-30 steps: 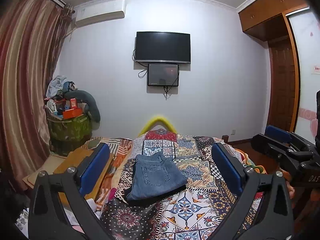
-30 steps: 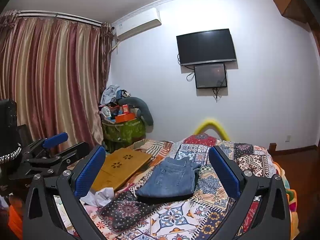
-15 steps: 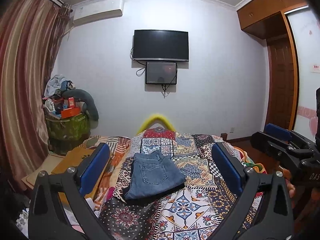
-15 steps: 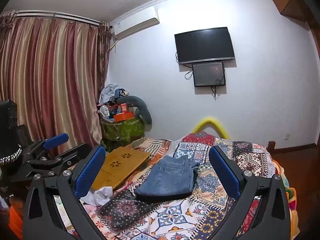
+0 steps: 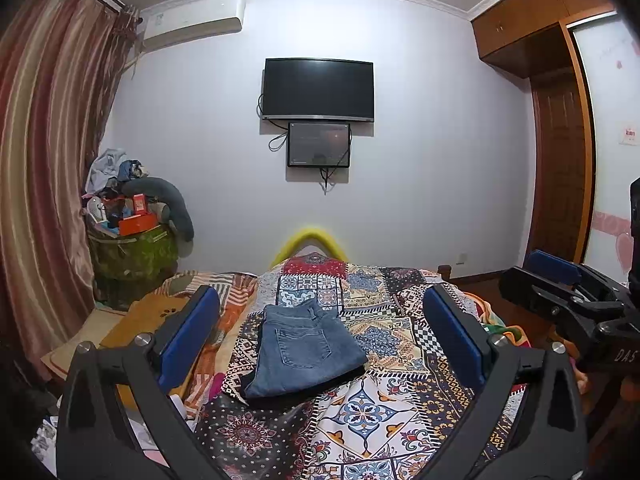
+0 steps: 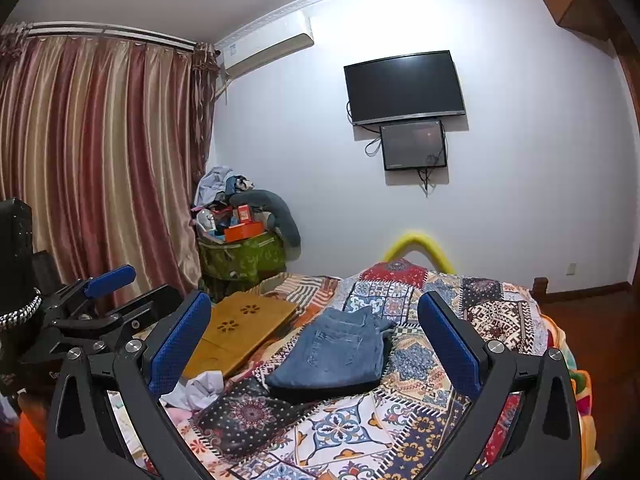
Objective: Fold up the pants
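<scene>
Blue jeans lie folded into a compact rectangle on the patterned bedspread, back pocket up. They also show in the right wrist view. My left gripper is open and empty, held back from the jeans and above the bed. My right gripper is open and empty too, likewise held back. The right gripper shows at the right edge of the left wrist view. The left gripper shows at the left of the right wrist view.
A wooden lap tray lies on the bed's left side, with crumpled white cloth beside it. A cluttered green basket stands by the curtain. A TV hangs on the far wall. A wooden door is at right.
Both grippers have lifted and tilted up slightly, so the bed and jeans sit a little lower in view. The jeans have not moved. Both grippers stay open.
</scene>
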{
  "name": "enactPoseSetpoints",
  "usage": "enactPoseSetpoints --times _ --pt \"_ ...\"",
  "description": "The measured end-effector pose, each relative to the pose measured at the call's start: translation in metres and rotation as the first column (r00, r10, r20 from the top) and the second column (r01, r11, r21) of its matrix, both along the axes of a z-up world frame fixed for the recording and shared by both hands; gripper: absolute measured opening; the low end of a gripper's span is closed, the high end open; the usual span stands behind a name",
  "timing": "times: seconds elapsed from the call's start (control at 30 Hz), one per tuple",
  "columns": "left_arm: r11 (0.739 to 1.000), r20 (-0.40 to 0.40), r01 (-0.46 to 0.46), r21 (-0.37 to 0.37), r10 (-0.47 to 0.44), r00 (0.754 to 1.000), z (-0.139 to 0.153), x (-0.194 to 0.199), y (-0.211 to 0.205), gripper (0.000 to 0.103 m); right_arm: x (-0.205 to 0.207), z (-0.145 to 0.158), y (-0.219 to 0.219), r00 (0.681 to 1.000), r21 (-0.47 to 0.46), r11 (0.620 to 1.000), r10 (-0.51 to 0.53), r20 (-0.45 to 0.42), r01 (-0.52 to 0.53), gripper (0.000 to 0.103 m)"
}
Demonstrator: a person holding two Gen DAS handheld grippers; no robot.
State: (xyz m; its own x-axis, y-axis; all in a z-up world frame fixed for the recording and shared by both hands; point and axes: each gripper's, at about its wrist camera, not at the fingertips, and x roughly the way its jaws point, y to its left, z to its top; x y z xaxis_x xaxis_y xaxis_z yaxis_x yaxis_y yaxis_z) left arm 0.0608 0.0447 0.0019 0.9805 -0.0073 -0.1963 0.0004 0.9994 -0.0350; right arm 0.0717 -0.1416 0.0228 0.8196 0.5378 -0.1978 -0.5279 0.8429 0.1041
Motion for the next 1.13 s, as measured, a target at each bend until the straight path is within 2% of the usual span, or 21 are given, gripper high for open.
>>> enactPoseSetpoints --times 0.5,1.13 --pt "0.999 -0.035 0.041 -0.005 -0.041 0.999 -0.0019 0.0054 -0.0003 0.103 0.0009 -0.0033 -0.0039 1.000 -0.001 1.000 -0.012 -0.015 0.012 0.103" --pt "0.999 -0.045 0.034 -0.039 -0.036 0.998 -0.0045 0.0086 0.0046 0.103 0.0008 -0.0048 -0.0043 1.000 -0.007 1.000 -0.006 -0.024 0.006 0.103"
